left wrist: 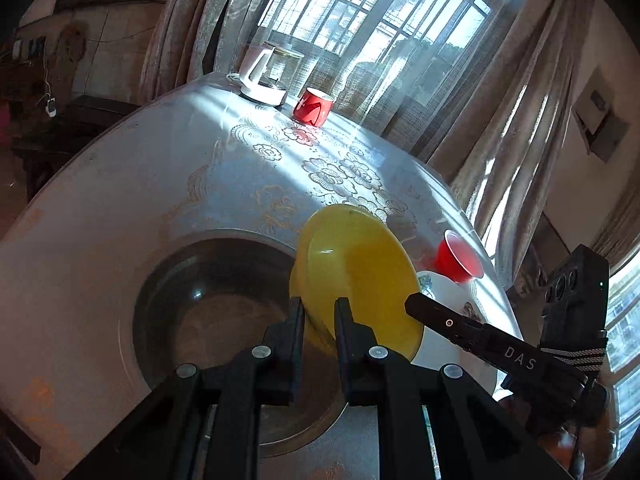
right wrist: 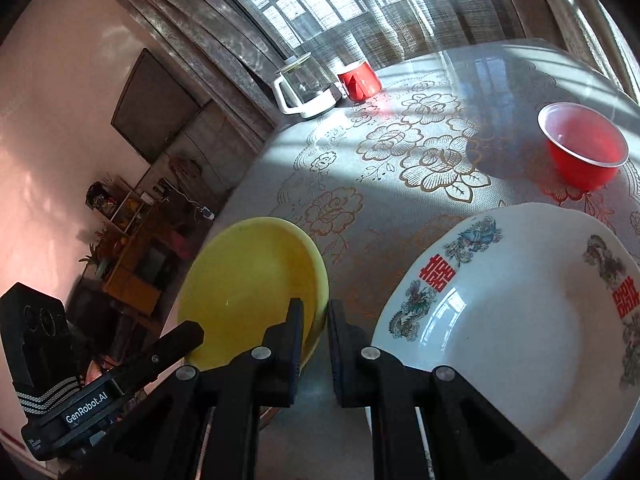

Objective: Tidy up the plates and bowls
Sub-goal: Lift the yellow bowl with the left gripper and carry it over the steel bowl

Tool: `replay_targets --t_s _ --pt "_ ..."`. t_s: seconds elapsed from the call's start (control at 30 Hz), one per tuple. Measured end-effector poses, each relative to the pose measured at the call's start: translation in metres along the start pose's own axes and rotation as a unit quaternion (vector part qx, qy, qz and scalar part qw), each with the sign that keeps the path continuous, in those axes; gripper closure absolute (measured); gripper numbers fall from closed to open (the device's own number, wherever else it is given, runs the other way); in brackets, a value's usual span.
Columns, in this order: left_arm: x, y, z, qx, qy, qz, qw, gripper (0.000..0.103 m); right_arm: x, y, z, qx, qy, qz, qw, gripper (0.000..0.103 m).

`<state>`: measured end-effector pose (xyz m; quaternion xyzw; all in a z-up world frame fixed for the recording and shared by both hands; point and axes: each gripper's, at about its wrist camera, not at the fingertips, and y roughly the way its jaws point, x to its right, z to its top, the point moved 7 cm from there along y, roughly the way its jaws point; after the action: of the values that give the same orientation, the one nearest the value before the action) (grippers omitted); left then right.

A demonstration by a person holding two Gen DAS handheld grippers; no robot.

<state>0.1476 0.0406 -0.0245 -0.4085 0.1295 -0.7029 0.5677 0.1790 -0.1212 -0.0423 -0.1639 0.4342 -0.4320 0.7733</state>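
A yellow bowl (left wrist: 360, 272) (right wrist: 248, 280) is held tilted between my two grippers. My left gripper (left wrist: 320, 304) is shut on its near rim, and the right wrist view shows this gripper (right wrist: 196, 334) at the bowl's lower left edge. My right gripper (right wrist: 316, 308) is shut on the bowl's right rim; in the left wrist view its tip (left wrist: 412, 304) meets the bowl's right edge. A grey metal dish (left wrist: 168, 300) lies under and left of the bowl. A white plate (right wrist: 520, 340) (left wrist: 440, 292) with dragons and red characters lies to the right.
A red plastic bowl (right wrist: 584, 148) (left wrist: 456, 256) stands beyond the white plate. At the far side of the flowered table (right wrist: 400, 152) are a red mug (right wrist: 358, 78) (left wrist: 314, 106) and a glass kettle (right wrist: 304, 88) (left wrist: 268, 76). Curtains hang behind.
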Motion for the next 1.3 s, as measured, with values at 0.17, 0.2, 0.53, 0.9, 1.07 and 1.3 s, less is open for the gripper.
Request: replay_targets --t_s 0.17,0.2,0.53,0.9,1.07,1.3 --pt "-0.008 -0.009 -0.007 0.008 0.0 0.015 0.9999 0.088 -0.008 0.005 -0.011 -0.01 -0.008 0.006 1.0 0.091" --pt "-0.011 -0.01 -0.009 0.008 -0.002 0.016 0.9998 0.088 -0.01 0.007 -0.013 -0.013 -0.01 0.007 1.0 0.091" --pt "-0.029 -0.015 -0.021 0.004 -0.017 0.026 0.9995 0.088 -0.018 0.019 -0.028 -0.03 -0.02 0.013 0.999 0.091" --pt "-0.039 -0.018 -0.029 0.002 -0.026 0.03 0.9992 0.088 -0.025 0.02 -0.038 -0.034 -0.029 0.019 0.999 0.091" --pt "-0.049 -0.018 -0.034 -0.002 -0.036 0.031 0.9988 0.088 -0.03 0.022 -0.041 -0.037 -0.037 0.026 0.998 0.091" --pt "-0.065 -0.019 -0.037 -0.003 -0.058 0.029 0.9979 0.088 -0.043 0.026 -0.044 -0.038 -0.057 0.035 0.997 0.091"
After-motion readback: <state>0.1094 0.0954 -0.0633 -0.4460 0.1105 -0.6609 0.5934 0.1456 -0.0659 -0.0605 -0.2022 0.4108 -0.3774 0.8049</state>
